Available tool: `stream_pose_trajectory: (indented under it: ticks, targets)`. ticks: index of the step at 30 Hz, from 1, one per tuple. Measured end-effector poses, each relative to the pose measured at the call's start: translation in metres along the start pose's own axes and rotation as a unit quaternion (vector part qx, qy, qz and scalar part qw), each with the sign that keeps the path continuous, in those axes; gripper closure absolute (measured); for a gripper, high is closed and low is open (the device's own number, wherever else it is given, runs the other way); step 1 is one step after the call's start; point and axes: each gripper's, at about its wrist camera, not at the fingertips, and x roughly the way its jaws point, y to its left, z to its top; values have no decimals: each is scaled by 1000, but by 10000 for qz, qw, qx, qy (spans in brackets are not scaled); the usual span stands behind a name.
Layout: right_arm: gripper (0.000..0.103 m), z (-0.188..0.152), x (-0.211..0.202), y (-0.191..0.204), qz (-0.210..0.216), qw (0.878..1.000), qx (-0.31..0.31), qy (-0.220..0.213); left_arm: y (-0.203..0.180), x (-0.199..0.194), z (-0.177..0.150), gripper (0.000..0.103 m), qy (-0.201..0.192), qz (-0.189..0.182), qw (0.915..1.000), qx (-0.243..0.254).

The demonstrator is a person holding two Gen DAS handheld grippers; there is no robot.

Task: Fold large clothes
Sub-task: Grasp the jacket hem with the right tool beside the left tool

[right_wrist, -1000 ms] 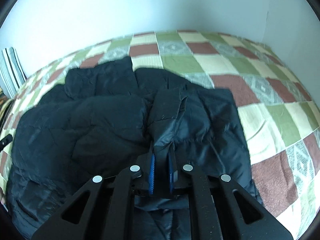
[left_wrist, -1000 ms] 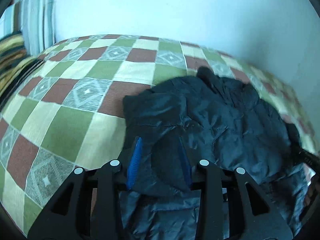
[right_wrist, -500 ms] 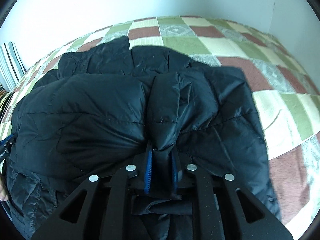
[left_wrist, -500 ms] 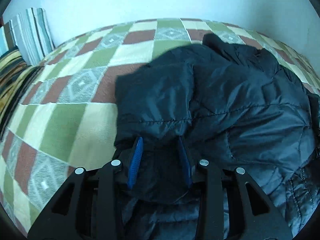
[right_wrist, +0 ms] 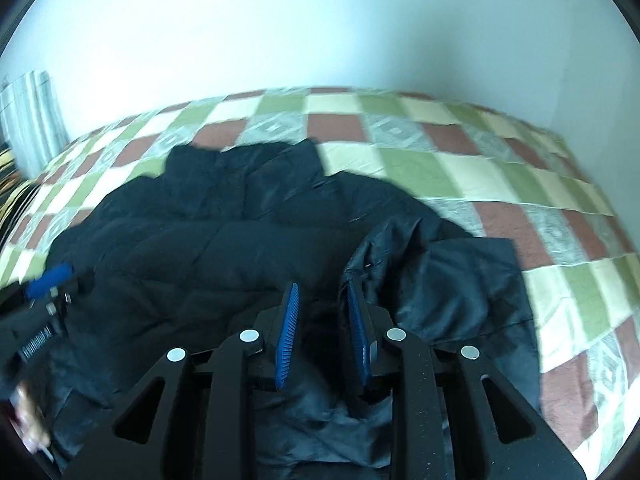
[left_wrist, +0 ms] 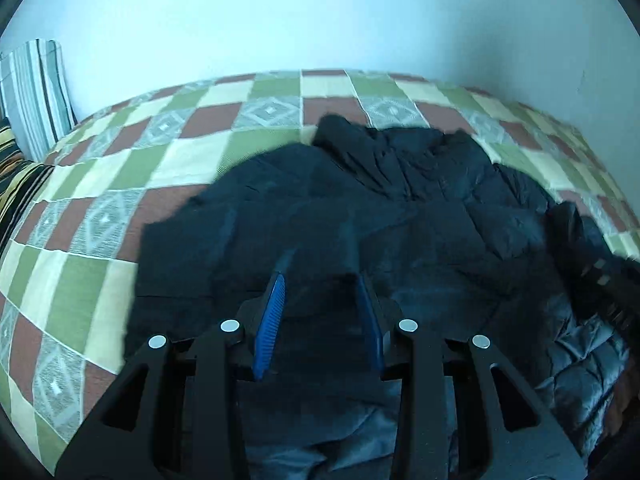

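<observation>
A black quilted puffer jacket [left_wrist: 400, 216] is lying on a bed covered by a checked bedspread [left_wrist: 80, 288] of green, cream, rust-brown and grey diamond-patterned squares. The garment is occupying the near and middle part of the bed, with its long axis running roughly left to right across both wrist views. A bunched, rumpled end is pointing toward the far wall [left_wrist: 320, 16]; whether this is the collar or a hood cannot be told. The shell is looking smooth and faintly glossy, stitched into puffed panels, with a shinier grey-blue quilted area [left_wrist: 584, 356] showing at the near right in the left wrist view.

The left gripper [left_wrist: 318, 280] is hovering over the jacket with its blue ribbed pads [left_wrist: 272, 320] spread wide; dark fabric is lying beneath and between them, but nothing is being pinched.

In the right wrist view the jacket [right_wrist: 224, 248] is spreading from the left edge to past centre, and a raised fold of fabric [right_wrist: 384, 252] is standing just against the right-hand pad. The right gripper [right_wrist: 324, 292] is parted at a moderate width, its pads [right_wrist: 288, 332] not closing on the cloth. The left gripper [right_wrist: 40, 300] is also showing at the left edge there, blurred.

A striped pillow [left_wrist: 36, 92] is leaning against the wall at the far left. The bedspread [right_wrist: 520, 176] is lying flat to the right of the garment.
</observation>
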Motion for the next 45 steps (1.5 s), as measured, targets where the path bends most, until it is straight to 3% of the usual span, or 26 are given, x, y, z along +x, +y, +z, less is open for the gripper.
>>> stream_pose_trajectory:
  ticks: [2,4,8,11,12,15,16,20,23,26,32,45]
  targets:
    - [77,-5,1,-17,-282,9994,152,98,-5,3,-3,66,34,28,10000,67]
    - [89,-14,9,-41,-396,9981,289,381,-5,1,-5,65,-33,-54,10000,76]
    - [89,-30,13,-70,37,9953,678,696,-1,2,-4,63,-39,-77,10000,47]
    - [87,-27,-3,-72,6,9954,721,631,1,-2,-2,63,-63,-123,9999,10]
    - [82,-26,-10,-71,-111,9960,711,537,2,-5,-1,62,-108,-114,9999,2]
    - [51,-12,-37,-67,-670,9962,563,1,4,-16,6,60,-312,-121,9994,-15]
    - [50,-8,-43,-67,-726,9956,574,-123,4,-17,8,59,-334,-124,9994,-11]
    - [50,6,-47,-44,44,9977,592,-324,1,-8,15,59,-271,-212,9994,-105]
    - [50,10,-30,-13,329,9985,319,-287,-9,4,17,59,-169,-348,9992,-106]
    - [50,7,-2,24,537,9984,5,-148,-23,18,15,58,-101,-178,9997,122]
    - [49,-13,55,52,378,9973,-435,453,-33,47,11,57,280,44,9992,268]
    - [48,-23,65,55,296,9980,-463,313,-36,65,-3,54,63,109,9992,373]
